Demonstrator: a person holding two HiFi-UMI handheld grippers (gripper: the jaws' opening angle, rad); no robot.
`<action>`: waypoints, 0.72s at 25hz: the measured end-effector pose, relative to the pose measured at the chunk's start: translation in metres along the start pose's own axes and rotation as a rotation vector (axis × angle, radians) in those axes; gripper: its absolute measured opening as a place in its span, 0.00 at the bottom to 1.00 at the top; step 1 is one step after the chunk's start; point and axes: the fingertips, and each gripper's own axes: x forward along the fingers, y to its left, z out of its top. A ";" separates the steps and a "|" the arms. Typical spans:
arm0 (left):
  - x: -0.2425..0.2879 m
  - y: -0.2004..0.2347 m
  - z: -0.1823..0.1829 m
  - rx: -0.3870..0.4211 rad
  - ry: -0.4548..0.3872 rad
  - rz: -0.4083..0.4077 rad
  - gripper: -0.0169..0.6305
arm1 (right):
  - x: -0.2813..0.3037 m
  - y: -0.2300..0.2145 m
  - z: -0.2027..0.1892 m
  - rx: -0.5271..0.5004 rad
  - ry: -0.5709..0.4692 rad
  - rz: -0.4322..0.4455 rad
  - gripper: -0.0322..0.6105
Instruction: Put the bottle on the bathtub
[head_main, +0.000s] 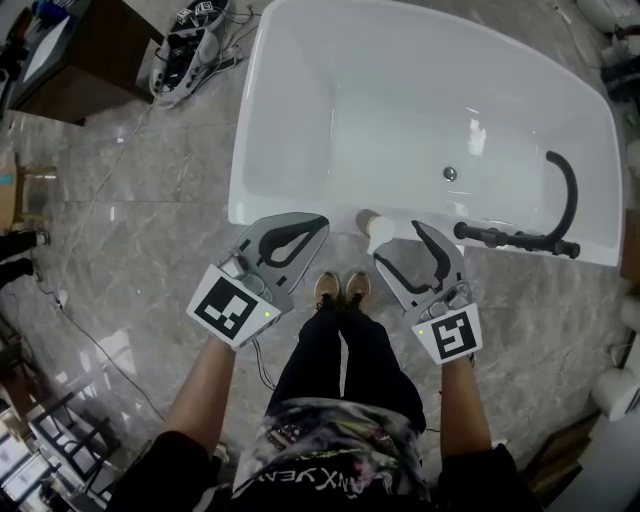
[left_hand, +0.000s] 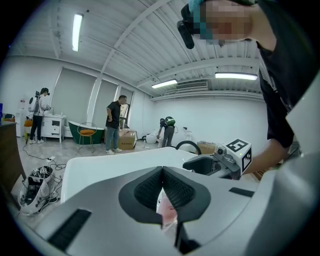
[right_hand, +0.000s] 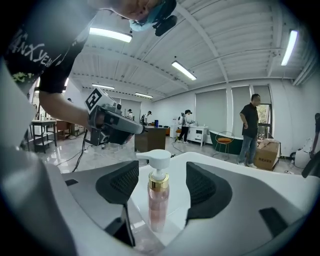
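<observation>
Bottle (right_hand: 156, 202) sits on the bathtub (head_main: 245, 190) rim, dead 12 o'clock between my wide-apart right tongs (right_hand: 162, 176); left tongs (left_hand: 161, 172) together.

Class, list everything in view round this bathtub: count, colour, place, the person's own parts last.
bathtub: one, white, on grey floor
bottle: one, pink, white pump, upright on the tub's near rim
hose: one, black, tub's right end
drain: one, silver, tub bottom
cable bundle: one, black and white, floor past the tub's left corner
cabinet: one, dark, far left
shoes: two, tan, before the tub
left gripper: one, grey, shut, left of bottle
right gripper: one, grey, open, jaws either side of bottle, not touching
</observation>
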 end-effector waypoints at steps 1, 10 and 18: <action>-0.003 -0.001 0.003 0.003 0.002 0.001 0.05 | -0.004 0.001 0.005 -0.001 0.001 -0.001 0.49; -0.032 -0.038 0.056 0.018 0.005 -0.008 0.05 | -0.052 0.018 0.090 0.014 -0.035 -0.003 0.49; -0.064 -0.078 0.113 0.011 0.015 -0.023 0.05 | -0.093 0.035 0.167 -0.005 -0.043 0.023 0.49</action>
